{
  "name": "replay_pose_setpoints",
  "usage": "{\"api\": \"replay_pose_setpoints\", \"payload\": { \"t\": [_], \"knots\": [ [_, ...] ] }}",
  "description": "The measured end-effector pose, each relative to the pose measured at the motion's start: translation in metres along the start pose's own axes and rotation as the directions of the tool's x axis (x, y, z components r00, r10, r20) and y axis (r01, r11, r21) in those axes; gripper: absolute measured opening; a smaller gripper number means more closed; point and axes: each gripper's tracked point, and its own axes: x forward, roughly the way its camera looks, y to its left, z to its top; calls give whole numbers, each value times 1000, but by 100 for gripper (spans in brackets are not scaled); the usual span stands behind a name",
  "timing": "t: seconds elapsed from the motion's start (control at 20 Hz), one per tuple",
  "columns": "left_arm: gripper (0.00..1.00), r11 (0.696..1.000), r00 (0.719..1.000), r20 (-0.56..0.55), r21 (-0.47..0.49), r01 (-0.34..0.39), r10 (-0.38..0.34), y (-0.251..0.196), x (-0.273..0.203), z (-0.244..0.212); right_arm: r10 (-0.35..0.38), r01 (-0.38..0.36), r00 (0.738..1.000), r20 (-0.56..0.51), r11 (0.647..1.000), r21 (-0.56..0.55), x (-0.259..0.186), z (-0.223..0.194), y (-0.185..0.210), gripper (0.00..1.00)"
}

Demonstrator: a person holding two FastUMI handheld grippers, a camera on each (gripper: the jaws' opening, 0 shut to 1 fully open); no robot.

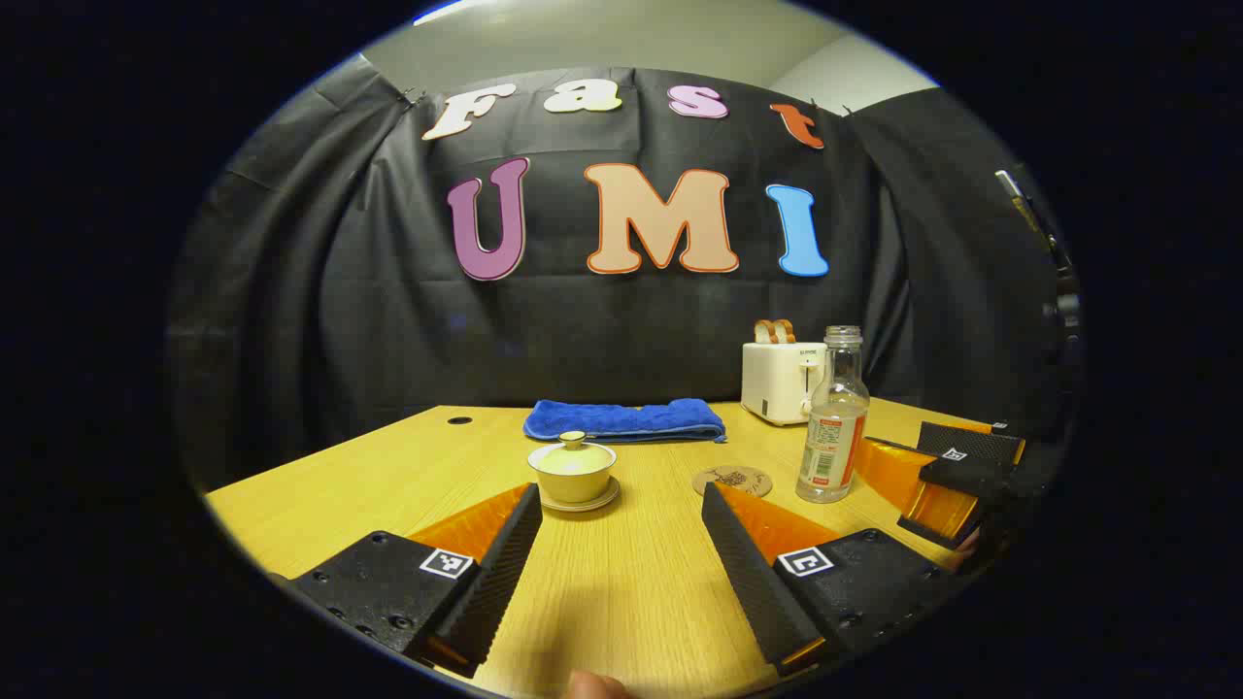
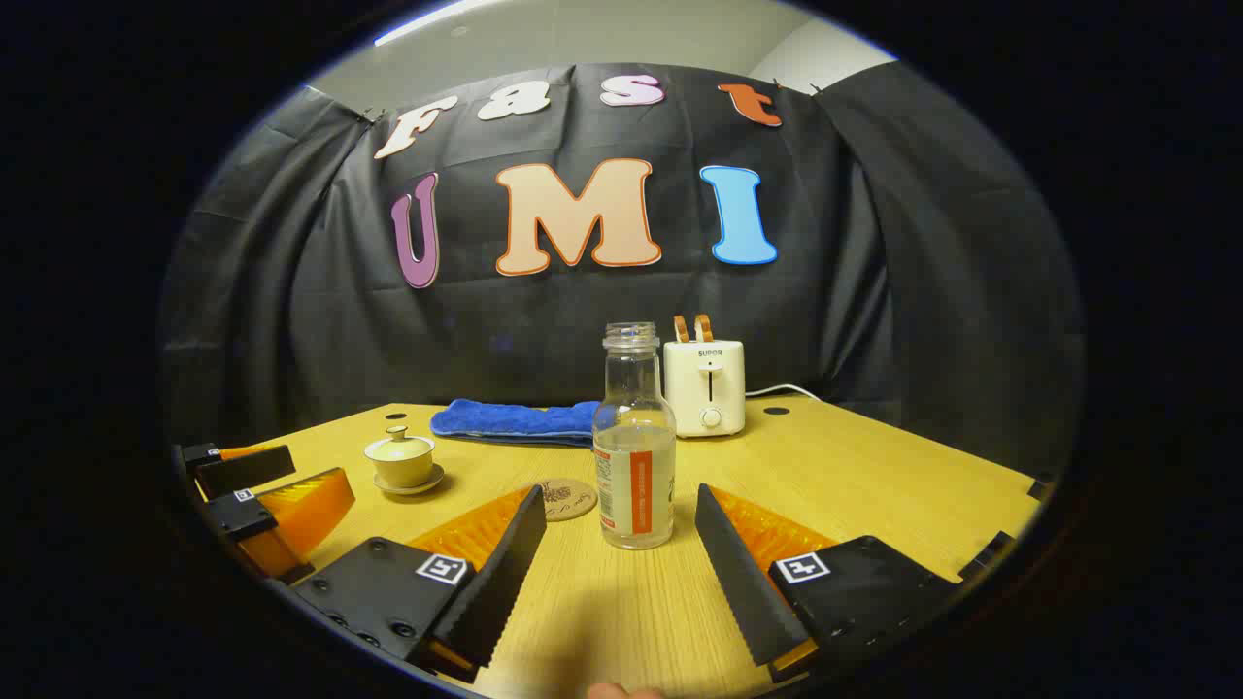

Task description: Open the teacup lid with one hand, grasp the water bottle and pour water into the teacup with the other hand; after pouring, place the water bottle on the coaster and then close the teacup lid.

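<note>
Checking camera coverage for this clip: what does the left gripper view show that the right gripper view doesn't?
Left gripper view: the open left gripper facing the lidded teacup, with the right gripper off to the side.
Right gripper view: the right gripper facing the water bottle, and the toaster's cable.
Both: teacup, bottle, coaster, blue towel, toaster.

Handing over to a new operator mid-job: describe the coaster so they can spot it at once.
Start at the white toaster at the back of the wooden table, then come forward to the clear water bottle. The coaster lies flat just left of the bottle's base, between it and the lidded teacup. It is the one thin, round, brown disc with a dark pattern, and nothing stands on it.
</note>
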Motion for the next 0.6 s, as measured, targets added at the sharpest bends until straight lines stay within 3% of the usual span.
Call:
{"api": "replay_pose_setpoints", "payload": {
  "t": [0.15,0.6],
  "knots": [
    [97,1000,1000,22,-3,-3,3,0,-1,3,22,-22,998,66,1000,-7,-5,10,5,98],
    [97,1000,1000,18,-3,-13,13,1,-1,2,38,-38,997,63,999,-8,-3,8,7,97]
  ]
}}
